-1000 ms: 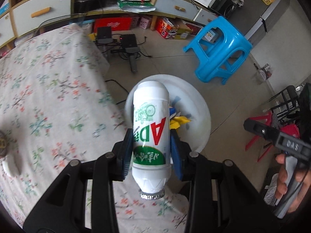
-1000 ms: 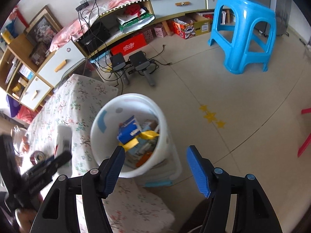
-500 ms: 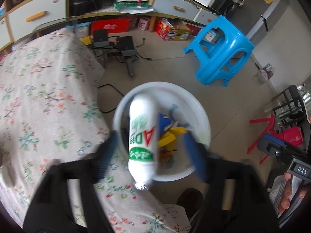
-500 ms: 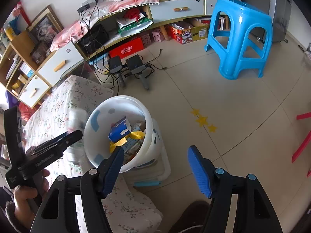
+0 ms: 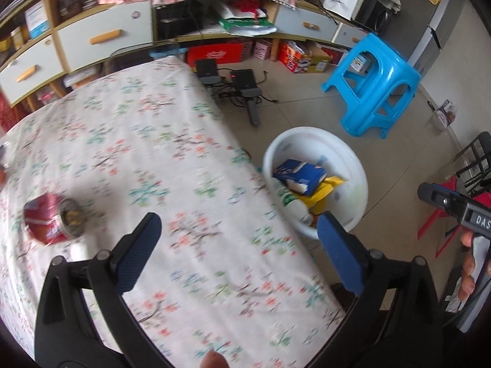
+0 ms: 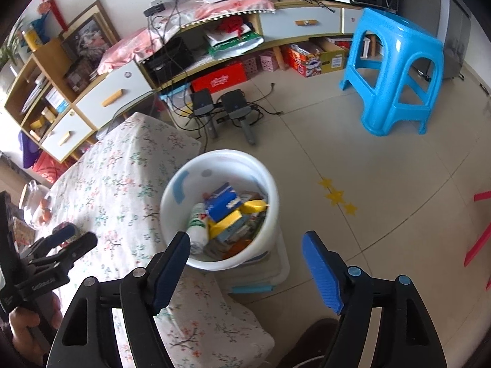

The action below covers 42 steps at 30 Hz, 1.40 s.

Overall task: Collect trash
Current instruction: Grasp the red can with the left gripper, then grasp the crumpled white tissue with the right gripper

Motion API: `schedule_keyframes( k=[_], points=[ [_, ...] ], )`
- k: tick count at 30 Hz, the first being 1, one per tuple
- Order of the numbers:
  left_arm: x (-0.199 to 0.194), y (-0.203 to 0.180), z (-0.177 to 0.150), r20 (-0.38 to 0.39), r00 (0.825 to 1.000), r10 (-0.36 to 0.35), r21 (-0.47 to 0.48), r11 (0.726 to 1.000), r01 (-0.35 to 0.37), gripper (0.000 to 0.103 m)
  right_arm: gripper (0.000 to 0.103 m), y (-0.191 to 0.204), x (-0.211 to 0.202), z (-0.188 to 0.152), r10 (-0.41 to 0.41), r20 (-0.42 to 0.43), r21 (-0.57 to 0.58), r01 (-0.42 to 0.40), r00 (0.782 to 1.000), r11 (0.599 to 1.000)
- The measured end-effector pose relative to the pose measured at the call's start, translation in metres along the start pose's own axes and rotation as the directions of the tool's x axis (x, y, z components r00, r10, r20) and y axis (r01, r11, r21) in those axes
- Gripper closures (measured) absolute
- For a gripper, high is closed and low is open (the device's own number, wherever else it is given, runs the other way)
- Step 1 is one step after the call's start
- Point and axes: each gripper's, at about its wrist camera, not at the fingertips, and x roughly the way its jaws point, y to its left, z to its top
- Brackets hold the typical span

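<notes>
The white trash bucket (image 5: 357, 165) (image 6: 270, 184) stands on the floor beside the table. In it lie the white AD milk bottle (image 6: 198, 230) (image 5: 291, 204), a blue carton (image 6: 222, 201) (image 5: 299, 174) and yellow wrappers. A red can (image 5: 50, 217) lies on its side on the floral tablecloth (image 5: 138, 153), left of my left gripper (image 5: 237, 245). The left gripper is open and empty above the table's edge. My right gripper (image 6: 245, 260) is open and empty above the bucket's near rim.
A blue plastic stool (image 6: 396, 70) stands on the tiled floor beyond the bucket. Two black speakers with cables (image 6: 221, 105) sit by the cabinet (image 6: 116, 92). Red chair legs (image 5: 438, 214) are at the right. A glass jar (image 6: 33, 202) sits on the table's far side.
My left gripper opened and let go of the AD milk bottle, which dropped into the bucket. The left gripper then swung left over the table. The right gripper stayed open.
</notes>
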Motion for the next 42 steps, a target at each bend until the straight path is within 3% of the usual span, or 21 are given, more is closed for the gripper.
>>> schedule_keyframes(
  k=[11, 14, 26, 33, 37, 39, 42],
  points=[
    [-0.04, 0.094, -0.038, 0.043, 0.99, 0.138, -0.168, 0.977, -0.129, 0.001, 0.023, 0.066, 0.013, -0.01, 0.061, -0.041, -0.055, -0.063, 0.997, 0.997],
    [-0.036, 0.124, -0.048, -0.016, 0.983, 0.181, -0.252, 0.951, -0.179, 0.001, 0.023, 0.084, 0.021, -0.012, 0.057, -0.058, -0.08, -0.062, 0.997, 0.995],
    [-0.011, 0.184, -0.038, -0.049, 0.985, 0.167, -0.4, 0.9, -0.172, 0.001, 0.022, 0.145, 0.05, -0.013, 0.081, -0.116, -0.122, -0.095, 0.99, 0.988],
    [0.012, 0.185, -0.024, -0.074, 0.975, 0.207, -0.363, 0.905, -0.22, 0.001, 0.022, 0.163, 0.066, -0.014, 0.068, -0.14, -0.127, -0.087, 0.988, 0.988],
    [0.019, 0.199, -0.025, -0.092, 0.975, 0.204, -0.395, 0.891, -0.224, 0.001, 0.022, 0.167, 0.071, -0.012, 0.06, -0.144, -0.131, -0.079, 0.988, 0.988],
    [0.018, 0.205, -0.027, -0.079, 0.983, 0.166, -0.412, 0.892, -0.184, 0.011, 0.022, 0.169, 0.073, -0.012, 0.056, -0.148, -0.134, -0.076, 0.987, 0.988],
    [0.01, 0.21, -0.031, -0.066, 0.988, 0.139, -0.419, 0.895, -0.154, 0.014, 0.022, 0.176, 0.079, -0.013, 0.048, -0.155, -0.141, -0.071, 0.987, 0.987]
  ],
)
